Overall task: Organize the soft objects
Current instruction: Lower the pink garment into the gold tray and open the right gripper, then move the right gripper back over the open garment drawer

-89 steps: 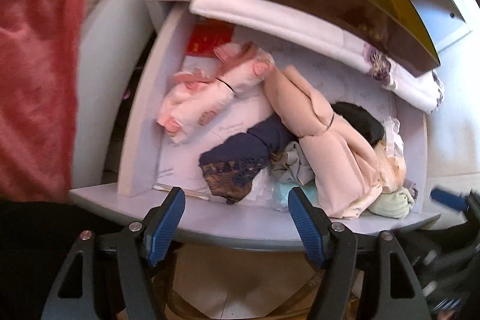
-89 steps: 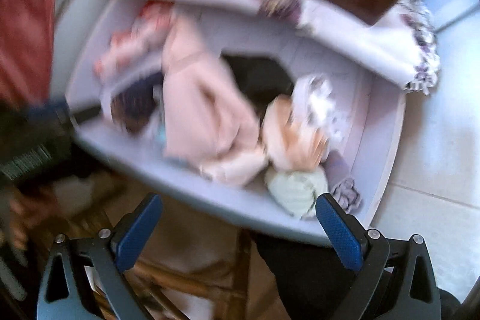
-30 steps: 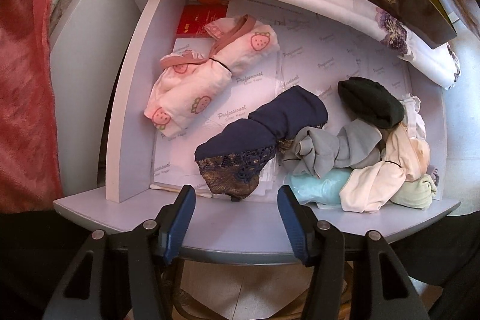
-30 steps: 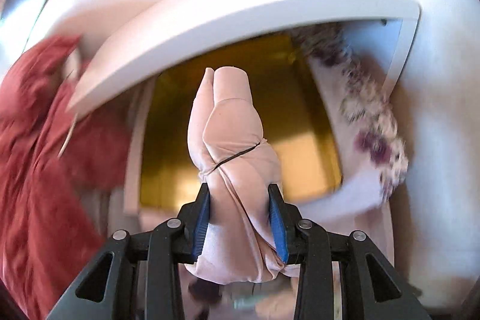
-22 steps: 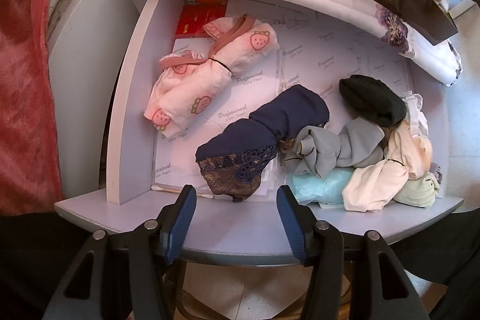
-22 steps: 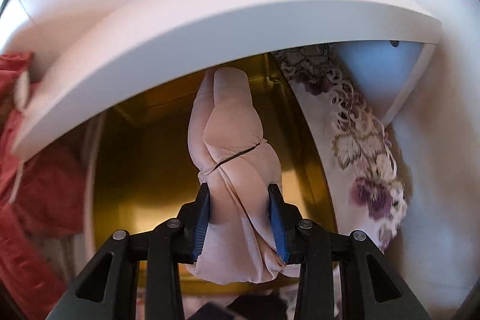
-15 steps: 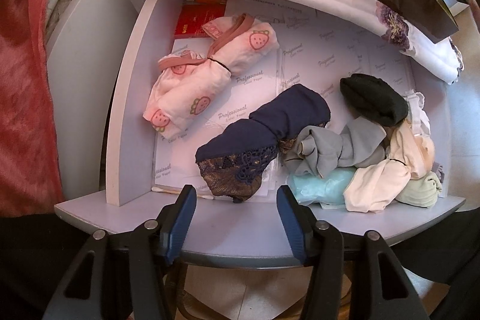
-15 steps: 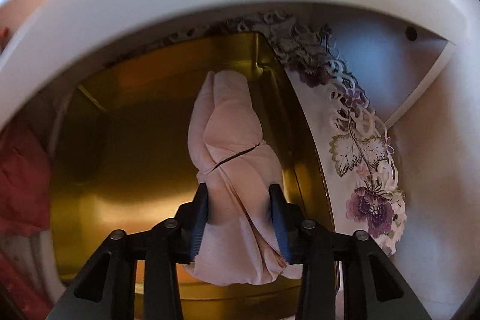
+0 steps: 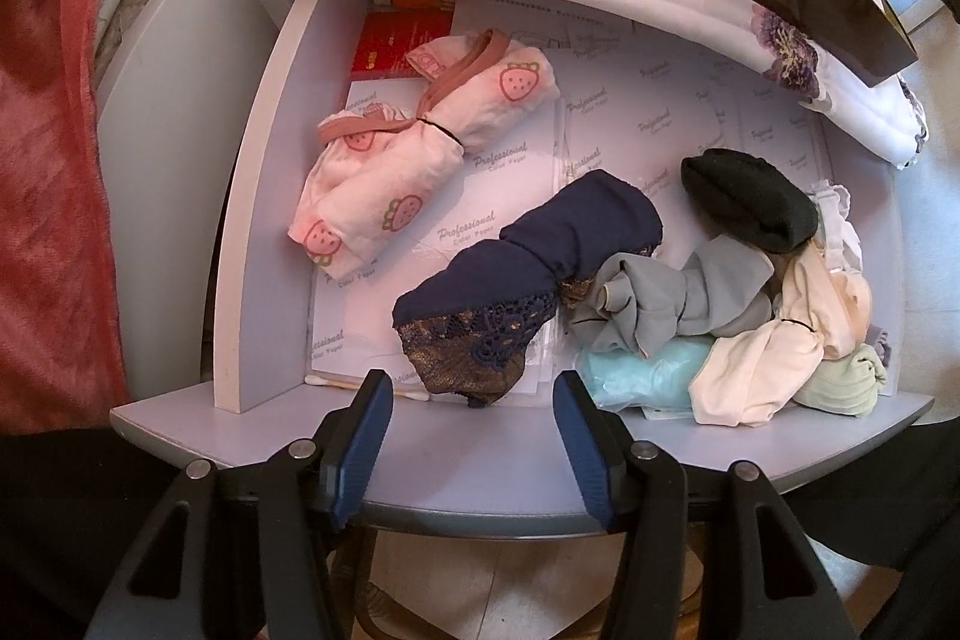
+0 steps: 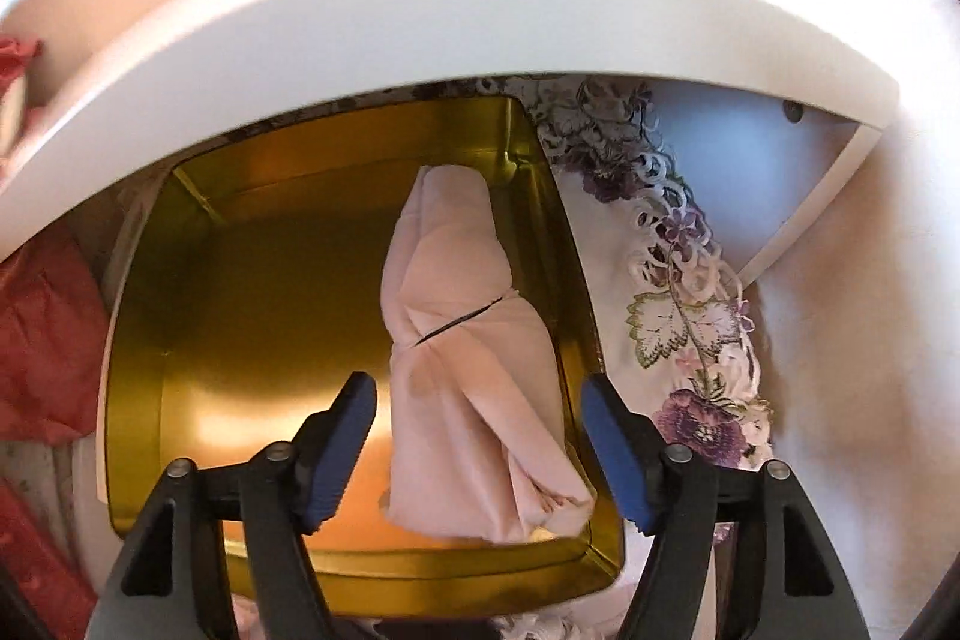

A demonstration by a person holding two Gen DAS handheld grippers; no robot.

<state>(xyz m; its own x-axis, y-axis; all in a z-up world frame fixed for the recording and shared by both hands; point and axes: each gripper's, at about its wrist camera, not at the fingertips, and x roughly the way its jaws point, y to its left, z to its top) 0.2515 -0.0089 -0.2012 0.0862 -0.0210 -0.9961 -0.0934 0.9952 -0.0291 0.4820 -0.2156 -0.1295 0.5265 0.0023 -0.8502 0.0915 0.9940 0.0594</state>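
Likely bedroom: underwear drawer (image 9: pixel 258 196).

Left gripper (image 9: pixel 471 433): jaws spread wide, blue pads (image 9: pixel 360 439) apart with nothing between them, pointing forward and slightly down, level. Right gripper (image 10: pixel 480 451): jaws likewise parted, pads (image 10: pixel 615 445) clear on both sides, gripping nothing, aimed forward and down. Black finger arms of both in the lower frame.
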